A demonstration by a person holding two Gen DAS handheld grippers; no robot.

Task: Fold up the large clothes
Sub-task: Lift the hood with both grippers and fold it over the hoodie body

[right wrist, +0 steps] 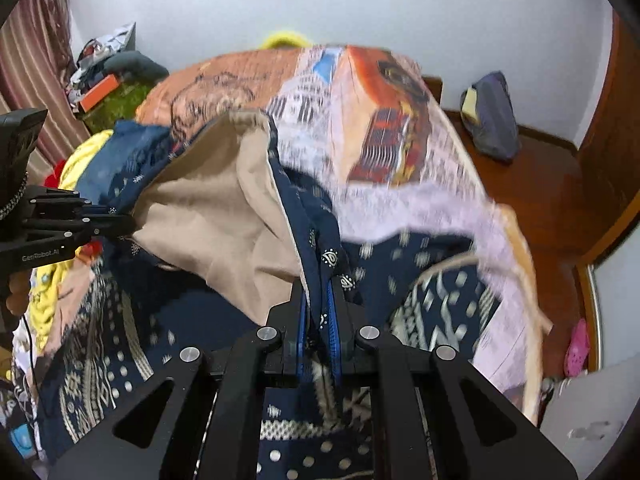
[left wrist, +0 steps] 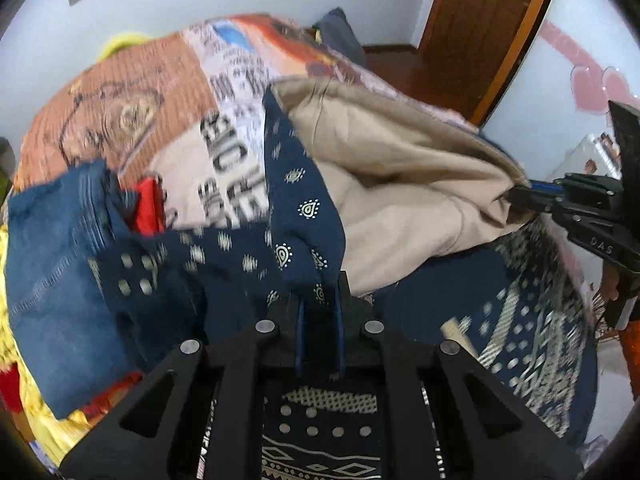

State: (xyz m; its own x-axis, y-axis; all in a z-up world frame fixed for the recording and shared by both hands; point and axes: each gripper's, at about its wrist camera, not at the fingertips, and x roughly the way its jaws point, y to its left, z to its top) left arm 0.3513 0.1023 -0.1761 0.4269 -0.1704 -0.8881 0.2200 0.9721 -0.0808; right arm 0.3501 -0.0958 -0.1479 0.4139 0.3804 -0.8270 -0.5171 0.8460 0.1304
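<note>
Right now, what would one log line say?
left gripper: shut on navy garment | right gripper: shut on navy garment | beige lining showing | garment lifted over bed

You hold a navy garment (right wrist: 320, 236) with cream paisley dots and beige lining over an orange-and-white printed bedsheet (right wrist: 384, 120), beside blue denim (left wrist: 52, 248) and yellow cloth (right wrist: 86, 156).

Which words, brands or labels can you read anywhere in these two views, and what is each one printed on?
"GenRobot.AI": on the body of the left gripper, seen in the right wrist view.
"DAS": on the body of the right gripper, seen in the left wrist view; it may be part of a longer word.
Large black print on the bed cover: too blurred and skewed to read.
Small newsprint text on the bed cover: too blurred to read.
</note>
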